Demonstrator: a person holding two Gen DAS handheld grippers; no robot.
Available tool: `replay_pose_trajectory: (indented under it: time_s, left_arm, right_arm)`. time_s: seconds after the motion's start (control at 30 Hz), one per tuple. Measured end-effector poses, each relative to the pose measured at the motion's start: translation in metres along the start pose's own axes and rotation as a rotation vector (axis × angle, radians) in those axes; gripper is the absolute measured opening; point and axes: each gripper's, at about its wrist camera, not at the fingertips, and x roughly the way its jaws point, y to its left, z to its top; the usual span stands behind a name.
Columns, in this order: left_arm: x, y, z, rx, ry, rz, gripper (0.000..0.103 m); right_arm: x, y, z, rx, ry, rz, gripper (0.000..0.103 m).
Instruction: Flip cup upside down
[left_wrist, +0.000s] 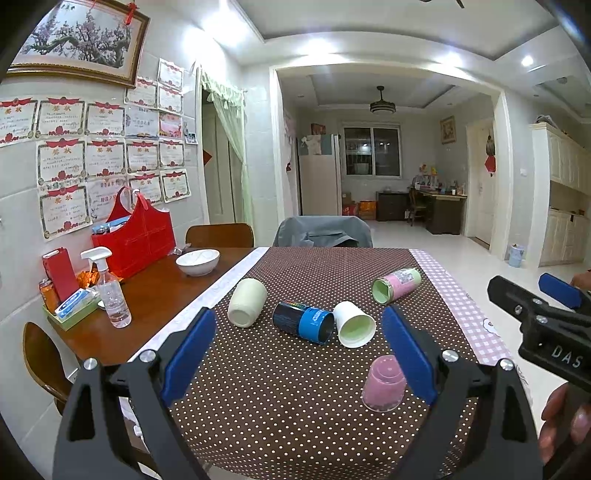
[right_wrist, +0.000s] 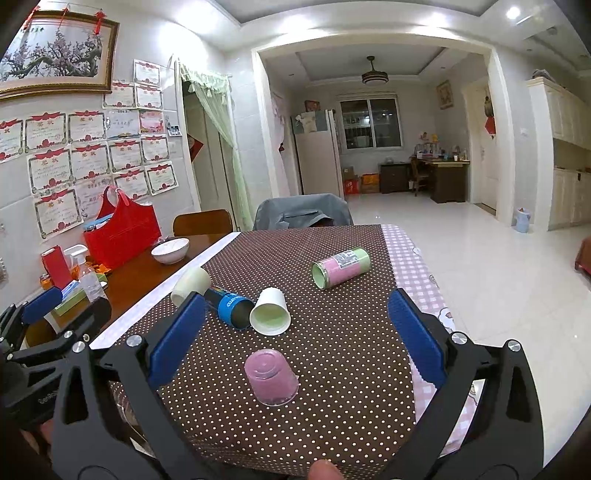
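Note:
A pink cup (left_wrist: 383, 384) (right_wrist: 271, 377) stands upside down on the brown dotted tablecloth (left_wrist: 288, 398) (right_wrist: 332, 350), near the front. Beyond it lie a white cup (left_wrist: 354, 324) (right_wrist: 270, 312), a blue and black cup (left_wrist: 303, 322) (right_wrist: 231, 307), a cream cup (left_wrist: 246, 302) (right_wrist: 190, 286) and a pink and green cup (left_wrist: 396, 285) (right_wrist: 340, 267), all on their sides. My left gripper (left_wrist: 299, 350) is open and empty above the cloth. My right gripper (right_wrist: 295, 330) is open and empty, with the pink cup between its fingers in view.
On the bare wooden table at left stand a white bowl (left_wrist: 197, 261) (right_wrist: 170, 250), a red bag (left_wrist: 135, 240) (right_wrist: 122, 236), a spray bottle (left_wrist: 110, 291) and boxes. Chairs stand at the far side (left_wrist: 323, 230) and at the left (left_wrist: 40, 362).

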Motion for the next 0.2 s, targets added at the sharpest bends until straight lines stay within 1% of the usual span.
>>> replay_pose_trajectory:
  time_s: [0.2]
  left_arm:
    - [0.0025, 0.0018, 0.0012, -0.004, 0.008, 0.013, 0.09]
  right_arm:
    - [-0.0003, 0.0009, 0.0004, 0.0, -0.002, 0.0, 0.097]
